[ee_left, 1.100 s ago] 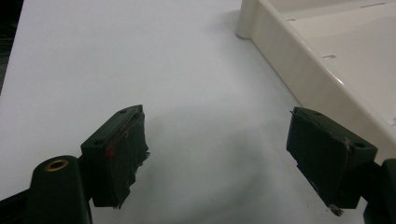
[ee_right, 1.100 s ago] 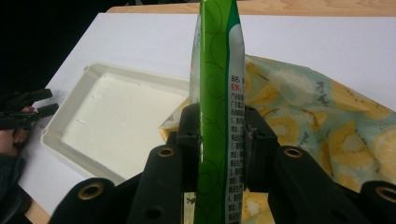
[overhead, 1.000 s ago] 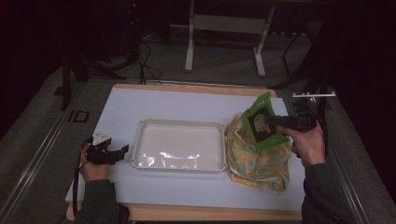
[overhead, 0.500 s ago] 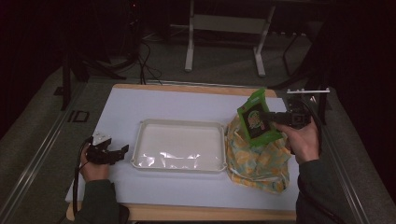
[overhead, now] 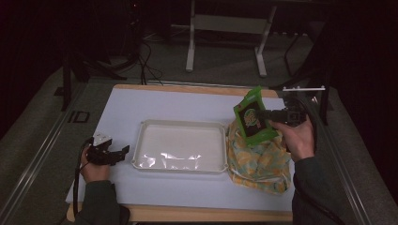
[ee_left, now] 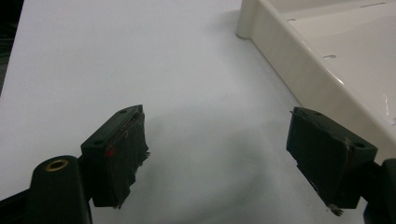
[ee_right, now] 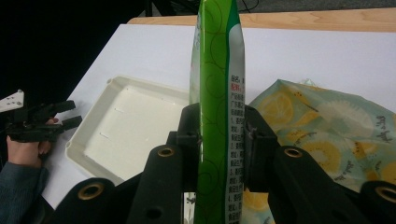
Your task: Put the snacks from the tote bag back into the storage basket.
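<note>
Green foil: the snack pouch (overhead: 254,121) is clamped edge-on in the right gripper (overhead: 270,115), both pads pressed flat on its sides; it hangs lifted at about 3 o'clock on the table, over the bag.
Pouch close up: in the right gripper view the pouch (ee_right: 217,107) stands upright between the jaws, small print running down its narrow face.
Fruit-print bag: the yellow and pale green cloth bag (overhead: 257,160) lies slumped at 4 o'clock, its left edge touching the tray; the lemon and kiwi print (ee_right: 327,135) shows just behind the pouch.
Left gripper: the left gripper (overhead: 117,154) rests on the white sheet at 8 o'clock, released, jaws spread wide with bare table between them (ee_left: 217,154).
Tray: the cream plastic tray (overhead: 141,140) sits at table centre, just right of the left gripper; its rim (ee_left: 299,65) runs close past one jaw.
Table: white sheet (overhead: 155,103) over a wooden top, wood edge visible at 12 o'clock.
Far back: grey stand legs (overhead: 190,47) on the dark floor beyond the table.
</note>
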### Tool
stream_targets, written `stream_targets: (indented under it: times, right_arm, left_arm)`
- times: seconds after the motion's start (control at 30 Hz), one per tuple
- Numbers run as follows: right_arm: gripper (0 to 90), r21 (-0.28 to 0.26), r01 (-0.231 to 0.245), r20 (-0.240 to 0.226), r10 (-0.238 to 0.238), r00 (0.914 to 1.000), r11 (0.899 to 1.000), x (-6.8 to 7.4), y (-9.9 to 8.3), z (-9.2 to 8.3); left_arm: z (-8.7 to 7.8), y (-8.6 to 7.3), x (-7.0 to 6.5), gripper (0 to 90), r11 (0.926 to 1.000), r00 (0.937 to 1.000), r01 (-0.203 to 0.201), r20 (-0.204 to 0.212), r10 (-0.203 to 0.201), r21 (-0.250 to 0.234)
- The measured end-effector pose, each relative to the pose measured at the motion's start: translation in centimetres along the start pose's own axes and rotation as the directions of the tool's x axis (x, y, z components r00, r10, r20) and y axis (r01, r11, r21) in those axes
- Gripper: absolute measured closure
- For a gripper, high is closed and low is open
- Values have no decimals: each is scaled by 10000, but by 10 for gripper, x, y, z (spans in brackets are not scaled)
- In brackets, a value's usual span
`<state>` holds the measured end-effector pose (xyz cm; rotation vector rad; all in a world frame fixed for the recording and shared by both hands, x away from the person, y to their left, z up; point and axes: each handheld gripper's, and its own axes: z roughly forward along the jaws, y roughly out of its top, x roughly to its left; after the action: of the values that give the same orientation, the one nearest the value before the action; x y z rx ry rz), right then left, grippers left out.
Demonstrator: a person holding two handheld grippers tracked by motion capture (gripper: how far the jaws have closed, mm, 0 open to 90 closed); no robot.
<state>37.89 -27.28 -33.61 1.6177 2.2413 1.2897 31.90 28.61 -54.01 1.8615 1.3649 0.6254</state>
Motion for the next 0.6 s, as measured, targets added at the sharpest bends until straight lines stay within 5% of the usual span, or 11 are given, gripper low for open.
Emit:
stream_targets:
  times: [0.6]
  right_arm:
    - [728,-115,-156,-273,153,9995,9998,10,5,12]
  left_arm:
    - [0,0,0,204,10000,10000,17,-5,-17,-27]
